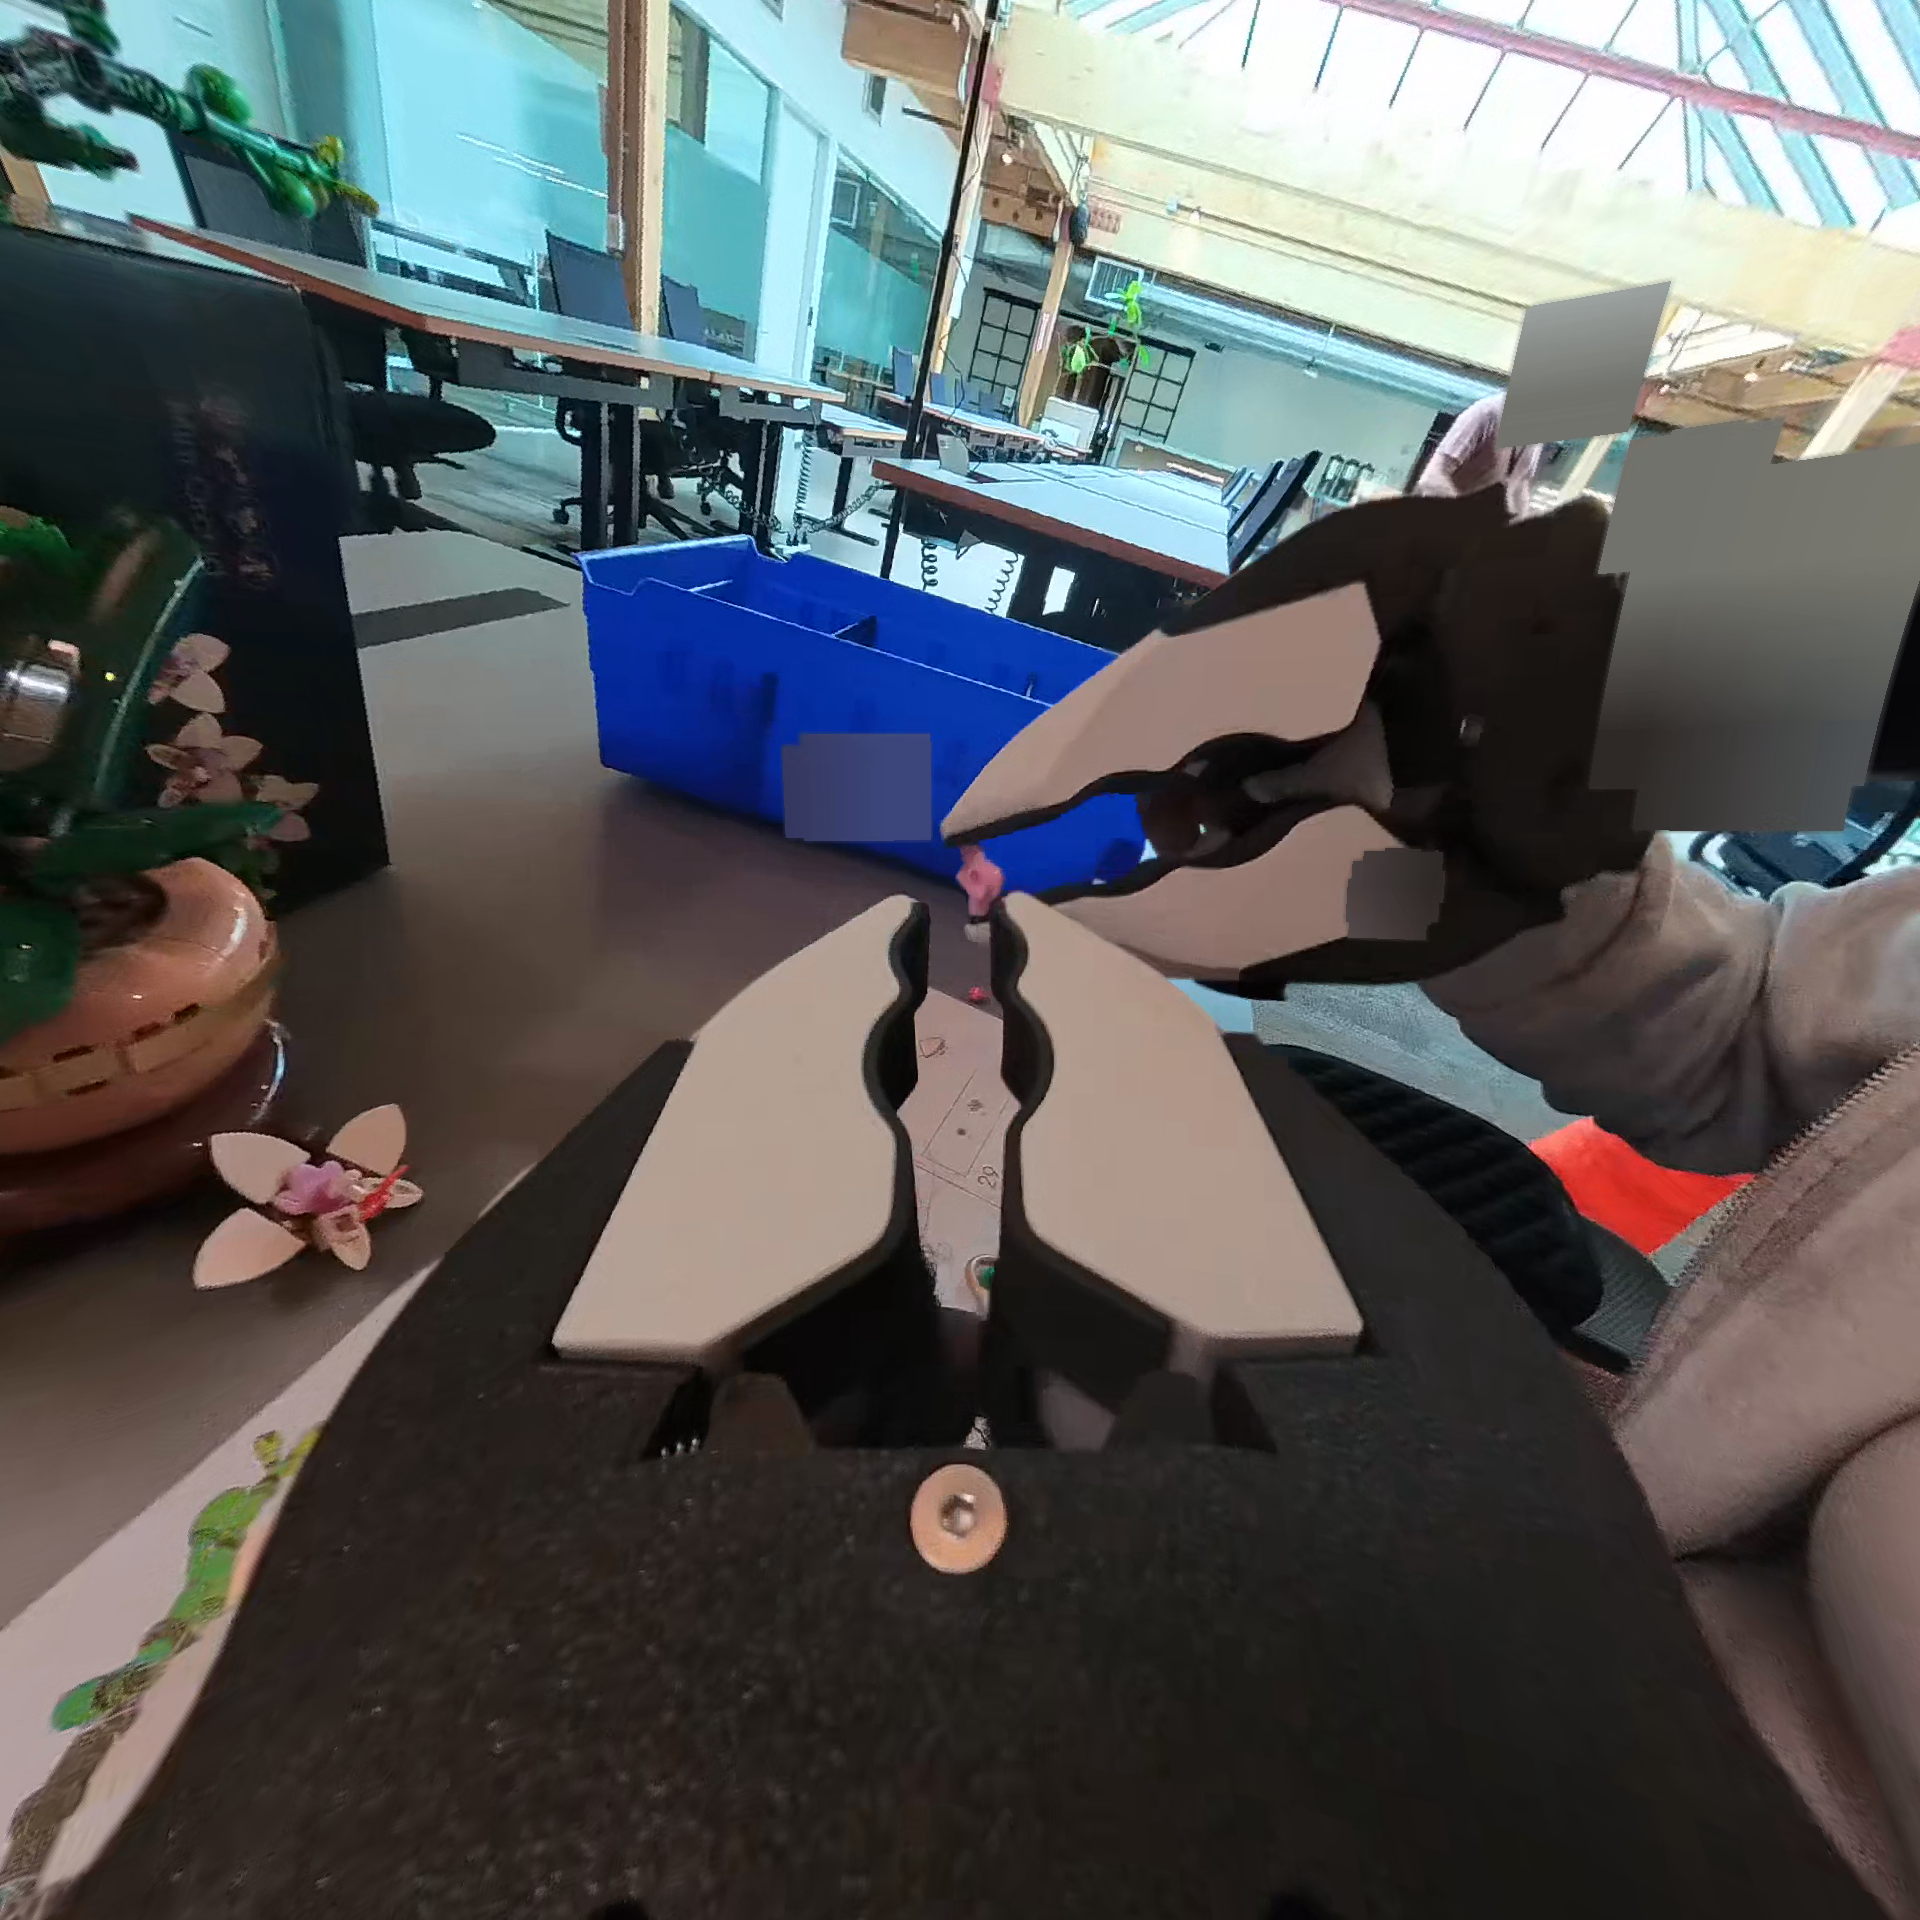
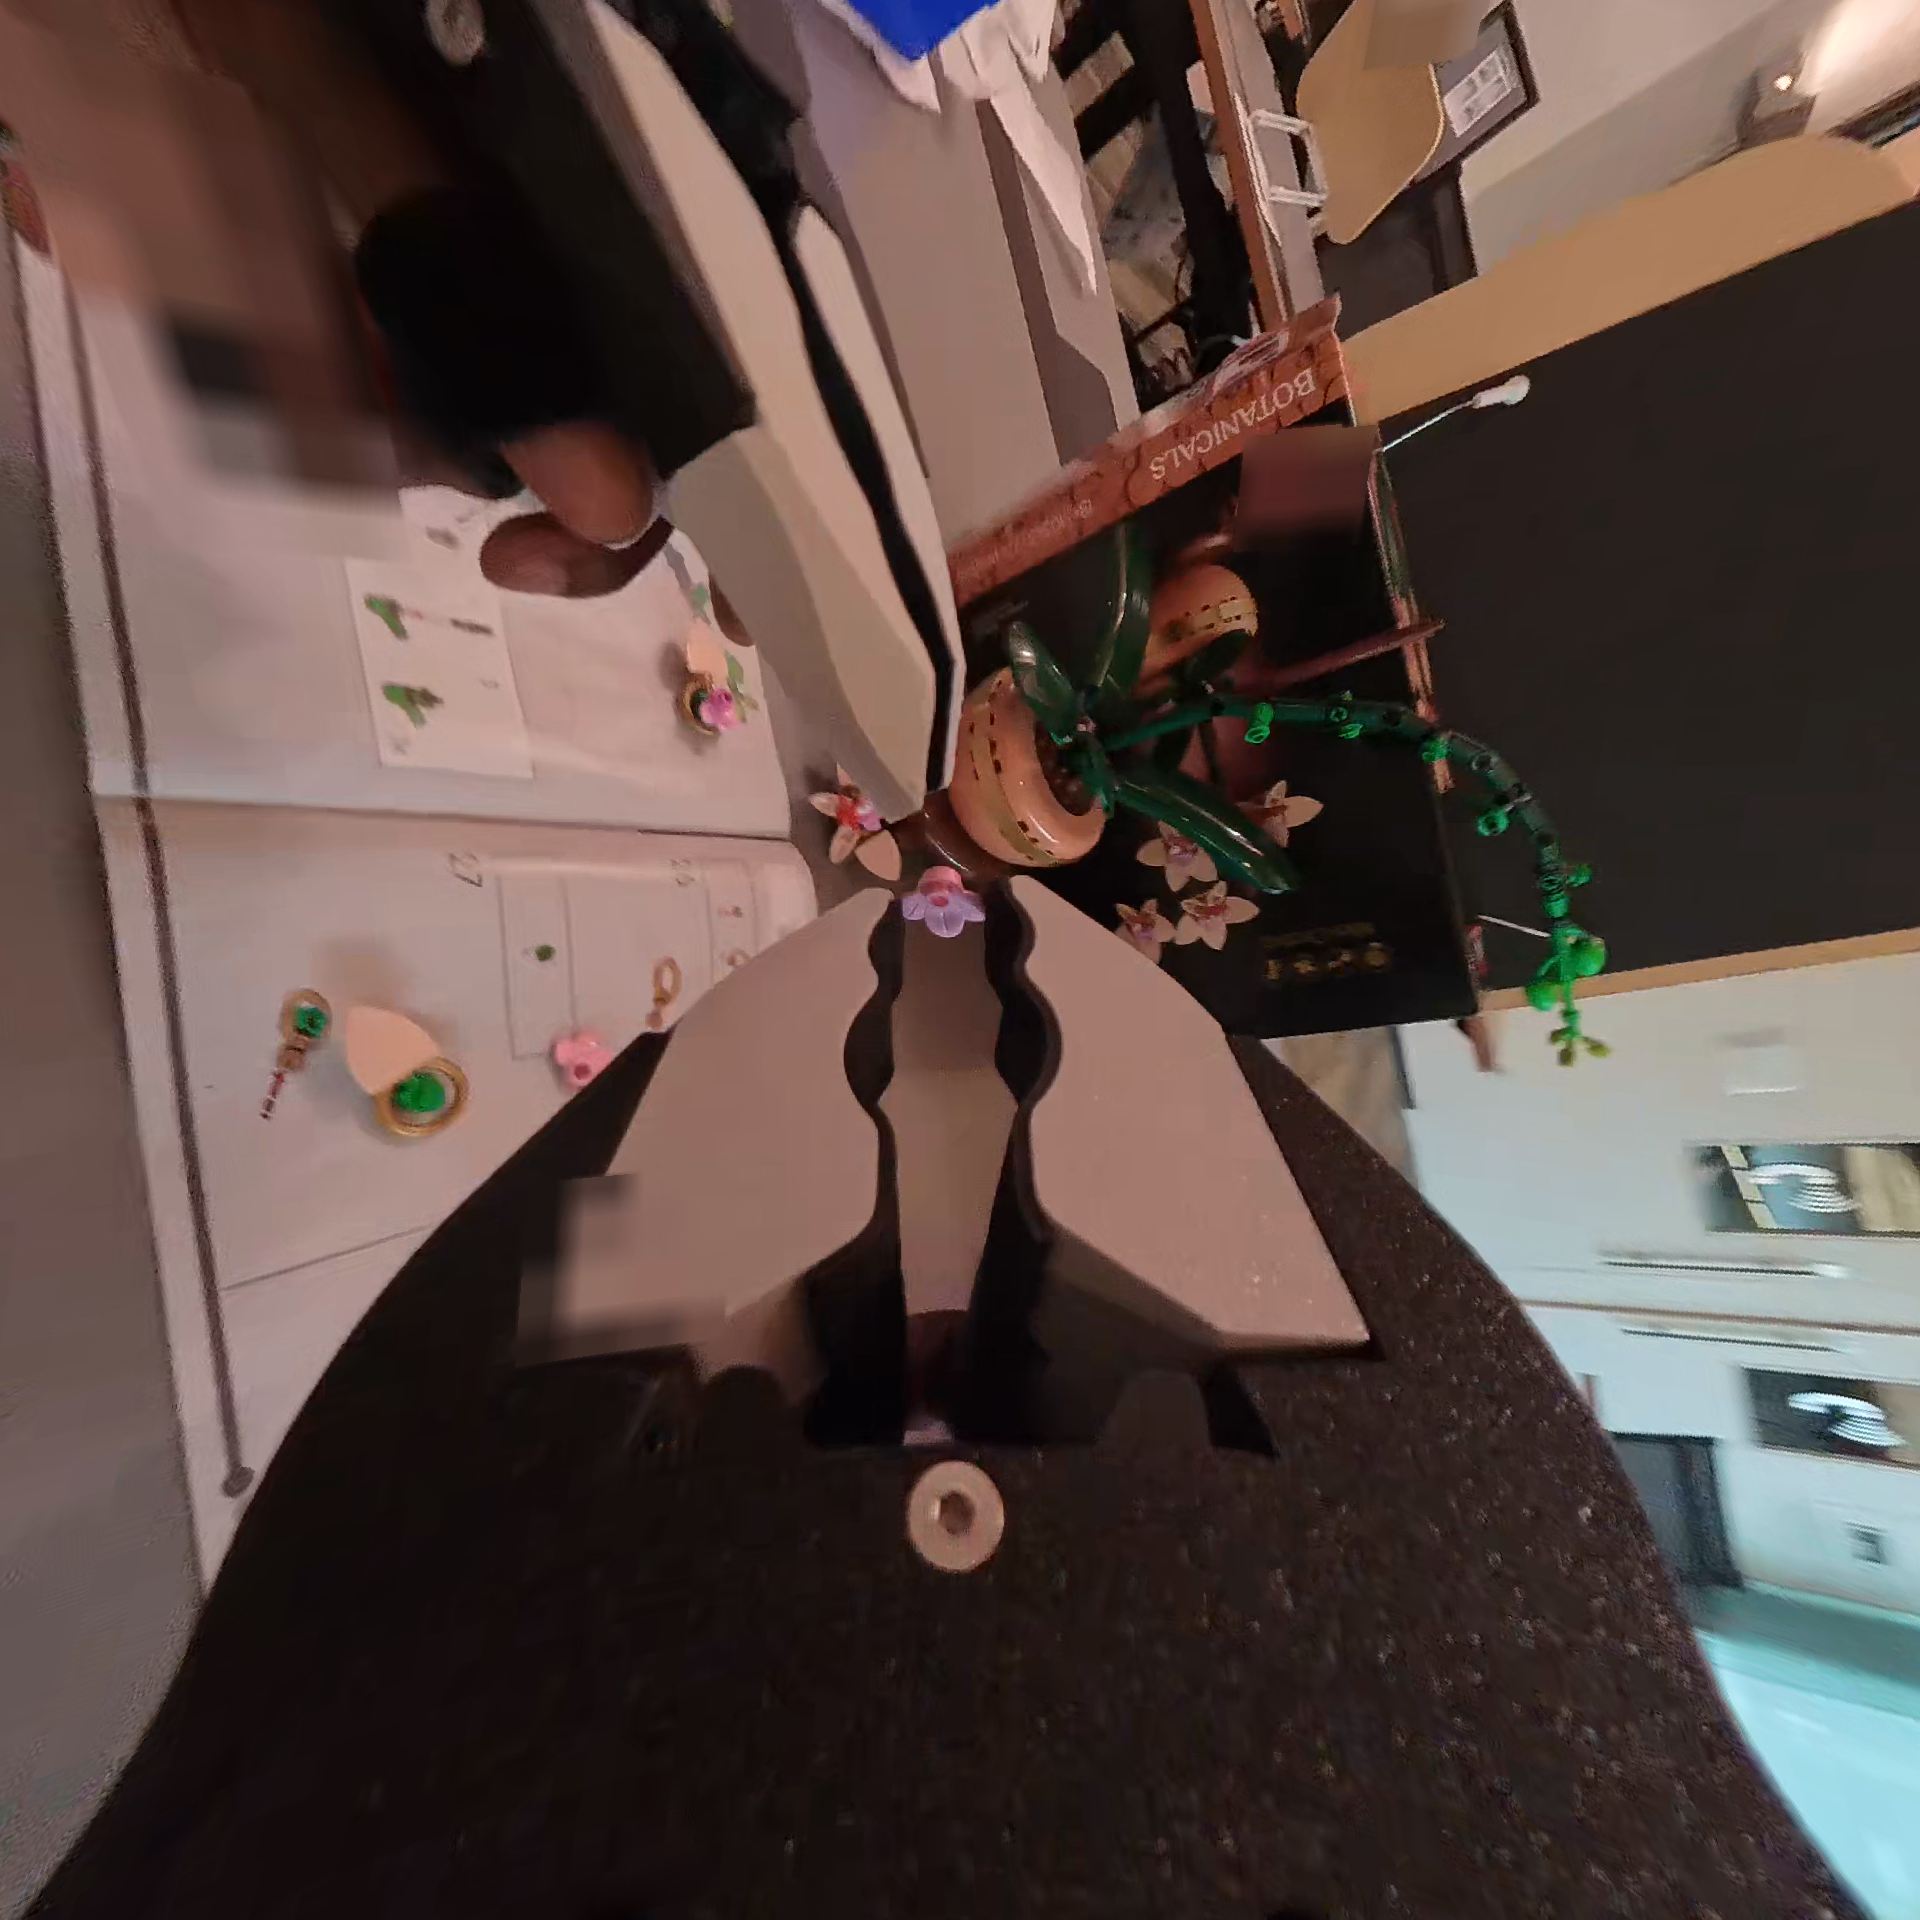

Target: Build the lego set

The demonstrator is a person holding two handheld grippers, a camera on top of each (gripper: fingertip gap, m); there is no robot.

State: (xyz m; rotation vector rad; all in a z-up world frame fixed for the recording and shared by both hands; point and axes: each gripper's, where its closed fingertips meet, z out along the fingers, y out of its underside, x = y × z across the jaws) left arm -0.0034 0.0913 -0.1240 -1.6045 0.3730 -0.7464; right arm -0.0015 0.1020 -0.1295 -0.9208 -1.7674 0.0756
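Note:
In the right wrist view my right gripper (image 2: 948, 899) is shut on a small lavender and pink flower piece (image 2: 942, 904), which sits between its fingertips. The left wrist view shows that gripper (image 1: 994, 867) coming in from the right with the pink piece (image 1: 980, 878) between its tips. My left gripper (image 1: 961, 914) is open, with its tips just below and in front of that piece. Only the table and booklet show through its gap. In the right wrist view the left gripper (image 2: 920, 795) comes in edge-on from above, close to the flower piece.
A blue bin (image 1: 790, 665) stands behind the grippers. A brick-built orchid pot (image 1: 125, 997) and a black box (image 1: 156, 499) stand at the left, with a loose cream flower (image 1: 312, 1195) beside them. An open instruction booklet (image 2: 416, 935) carries loose pieces (image 2: 416, 1091). A person's sleeve (image 1: 1714, 1039) is at the right. Less than 4 cm separates the two grippers' tips.

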